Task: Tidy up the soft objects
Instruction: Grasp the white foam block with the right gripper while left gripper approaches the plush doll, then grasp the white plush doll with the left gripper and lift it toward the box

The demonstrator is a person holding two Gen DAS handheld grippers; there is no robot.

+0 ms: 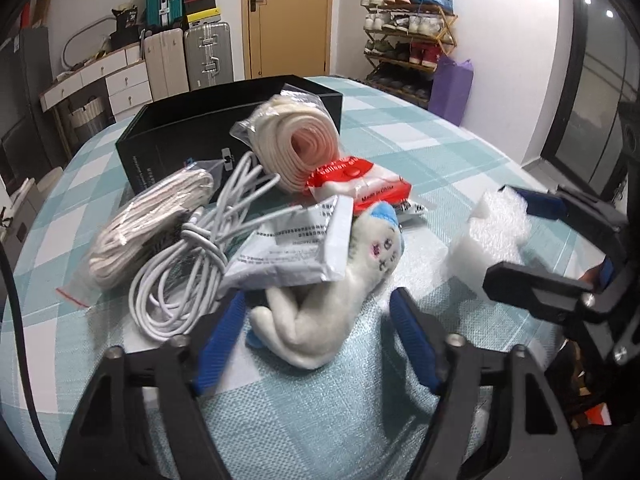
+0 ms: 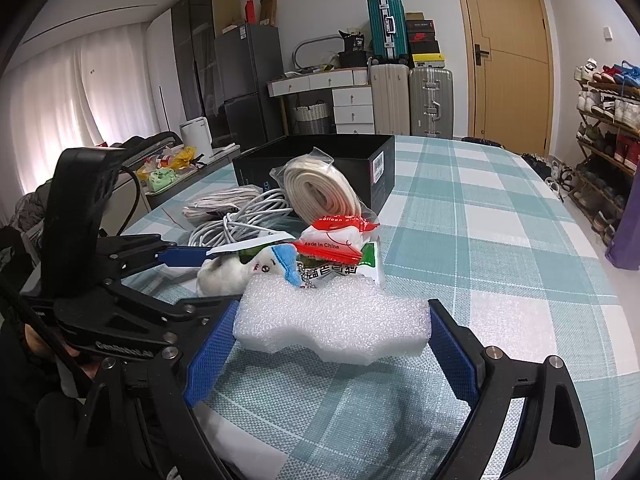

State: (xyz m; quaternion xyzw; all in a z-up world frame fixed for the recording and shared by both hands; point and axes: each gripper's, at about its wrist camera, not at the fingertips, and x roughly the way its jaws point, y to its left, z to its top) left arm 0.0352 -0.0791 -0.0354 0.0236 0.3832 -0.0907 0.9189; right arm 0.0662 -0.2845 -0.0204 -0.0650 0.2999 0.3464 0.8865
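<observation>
A white plush toy (image 1: pixel 320 320) with a blue cap lies on the checked tablecloth, partly under a white printed pouch (image 1: pixel 292 252). My left gripper (image 1: pixel 320 300) straddles it. The left pad sits close to the toy's end, while a gap shows at the right pad, so the jaws stand open around it. A white foam block (image 2: pixel 332 324) is clamped between the blue pads of my right gripper (image 2: pixel 335 306), just above the cloth. That block (image 1: pixel 492 236) also appears at the right of the left wrist view. The plush (image 2: pixel 224 276) lies just beyond the foam.
A pile sits behind the toy: a white cable bundle (image 1: pixel 180 280), bagged cord (image 1: pixel 140 232), a bagged rolled strap (image 1: pixel 300 148), a red and white packet (image 1: pixel 356 184). An open black box (image 1: pixel 224 120) stands behind the pile. Bare tablecloth (image 2: pixel 500 240) stretches to the right.
</observation>
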